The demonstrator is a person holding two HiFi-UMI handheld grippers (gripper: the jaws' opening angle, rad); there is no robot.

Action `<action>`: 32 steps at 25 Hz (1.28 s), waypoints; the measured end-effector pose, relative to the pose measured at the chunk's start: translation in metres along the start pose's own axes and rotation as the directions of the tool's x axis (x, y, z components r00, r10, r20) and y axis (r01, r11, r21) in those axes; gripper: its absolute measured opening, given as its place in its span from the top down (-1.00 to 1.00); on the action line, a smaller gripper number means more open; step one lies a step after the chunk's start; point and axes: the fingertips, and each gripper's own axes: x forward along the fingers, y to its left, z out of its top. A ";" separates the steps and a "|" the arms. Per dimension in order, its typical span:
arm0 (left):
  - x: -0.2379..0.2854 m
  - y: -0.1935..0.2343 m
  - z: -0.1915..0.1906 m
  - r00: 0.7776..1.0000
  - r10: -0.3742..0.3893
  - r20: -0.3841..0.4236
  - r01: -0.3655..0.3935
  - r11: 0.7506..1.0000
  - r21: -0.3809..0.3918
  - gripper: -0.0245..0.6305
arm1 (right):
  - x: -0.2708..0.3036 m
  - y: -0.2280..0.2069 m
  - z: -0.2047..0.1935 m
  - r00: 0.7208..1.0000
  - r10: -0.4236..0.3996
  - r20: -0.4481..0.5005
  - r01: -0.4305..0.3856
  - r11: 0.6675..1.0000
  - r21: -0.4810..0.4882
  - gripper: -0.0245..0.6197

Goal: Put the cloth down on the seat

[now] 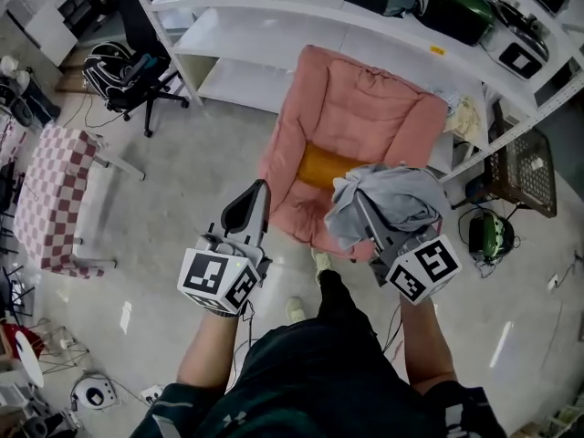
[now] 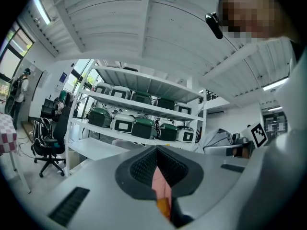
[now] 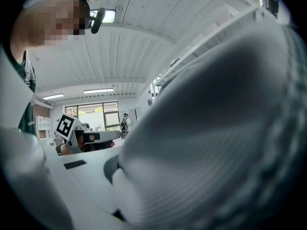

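Head view: right gripper (image 1: pixel 367 210) holding grey cloth (image 1: pixel 401 199), bunched above front right corner of pink seat (image 1: pixel 356 108). Left gripper (image 1: pixel 260 190) hovering beside seat over floor (image 1: pixel 192 172), fingers together, carrying nothing.
Left gripper view: fingers closing to narrow slit, sliver of seat showing through.
Right gripper view: fingers clamping cloth, fabric filling most of frame.

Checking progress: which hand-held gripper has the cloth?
The right hand-held gripper: the grey cloth is bunched over its jaws. The left hand-held gripper is shut and empty.
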 end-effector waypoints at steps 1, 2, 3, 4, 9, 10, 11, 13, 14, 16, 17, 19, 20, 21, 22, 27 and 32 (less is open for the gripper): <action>-0.020 -0.012 -0.002 1.000 -0.008 0.000 0.008 1.000 0.000 0.91 | -0.015 0.018 -0.004 1.000 0.002 -0.007 -0.002 1.000 -0.003 0.81; -0.037 -0.021 -0.004 1.000 -0.015 -0.001 0.015 1.000 -0.001 0.91 | -0.026 0.032 -0.007 1.000 0.004 -0.014 -0.004 1.000 -0.007 0.81; -0.046 -0.025 -0.006 1.000 -0.020 -0.003 0.020 1.000 -0.002 0.91 | -0.030 0.039 -0.010 1.000 0.008 -0.021 -0.008 1.000 -0.009 0.81; -0.045 -0.025 -0.010 1.000 -0.021 -0.007 0.021 1.000 -0.002 0.91 | -0.028 0.039 -0.013 0.999 0.015 -0.029 -0.015 1.000 -0.008 0.81; 0.013 -0.007 -0.028 0.999 -0.018 -0.030 0.018 1.000 0.020 0.91 | 0.021 -0.008 -0.037 0.994 0.053 -0.097 -0.051 0.999 0.017 0.81; 0.025 -0.004 -0.032 0.999 -0.015 -0.036 0.016 1.000 0.025 0.91 | 0.030 -0.017 -0.044 0.992 0.058 -0.115 -0.056 0.998 0.025 0.81; 0.035 -0.001 -0.038 0.999 -0.011 -0.042 0.013 1.000 0.028 0.91 | 0.039 -0.025 -0.053 0.989 0.064 -0.134 -0.061 0.998 0.033 0.81; 0.055 0.006 -0.052 0.998 -0.005 -0.058 0.007 1.000 0.024 0.91 | 0.057 -0.042 -0.071 0.982 0.076 -0.171 -0.069 0.996 0.048 0.81; 0.064 0.010 -0.059 0.998 -0.002 -0.064 0.004 1.000 0.020 0.91 | 0.065 -0.050 -0.080 0.979 0.081 -0.186 -0.073 0.996 0.052 0.81; 0.084 0.020 -0.074 0.997 0.006 -0.074 -0.005 1.000 0.013 0.91 | 0.082 -0.066 -0.098 0.973 0.091 -0.213 -0.082 0.995 0.051 0.81; 0.094 0.025 -0.081 0.997 0.010 -0.082 -0.009 1.000 0.011 0.91 | 0.091 -0.074 -0.108 0.968 0.096 -0.231 -0.086 0.995 0.051 0.81; 0.112 0.036 -0.097 0.995 0.021 -0.100 -0.020 1.000 0.011 0.91 | 0.107 -0.089 -0.130 0.956 0.106 -0.272 -0.094 0.994 0.058 0.81; 0.121 0.042 -0.105 0.993 0.030 -0.112 -0.029 1.000 0.007 0.91 | 0.114 -0.097 -0.140 0.950 0.111 -0.290 -0.097 0.993 0.064 0.81; 0.129 0.048 -0.113 0.992 0.037 -0.124 -0.037 0.999 0.002 0.91 | 0.122 -0.104 -0.150 0.945 0.115 -0.307 -0.098 0.993 0.069 0.81; 0.137 0.053 -0.121 0.990 0.041 -0.133 -0.042 0.999 -0.004 0.91 | 0.129 -0.112 -0.160 0.940 0.118 -0.321 -0.099 0.992 0.076 0.81; 0.167 0.075 -0.164 0.980 0.054 -0.194 -0.062 0.997 -0.036 0.91 | 0.162 -0.141 -0.213 0.908 0.136 -0.395 -0.093 0.988 0.127 0.81; 0.193 0.089 -0.198 0.973 0.050 -0.225 -0.065 0.996 -0.060 0.91 | 0.189 -0.170 -0.262 0.881 0.138 -0.452 -0.067 0.983 0.171 0.81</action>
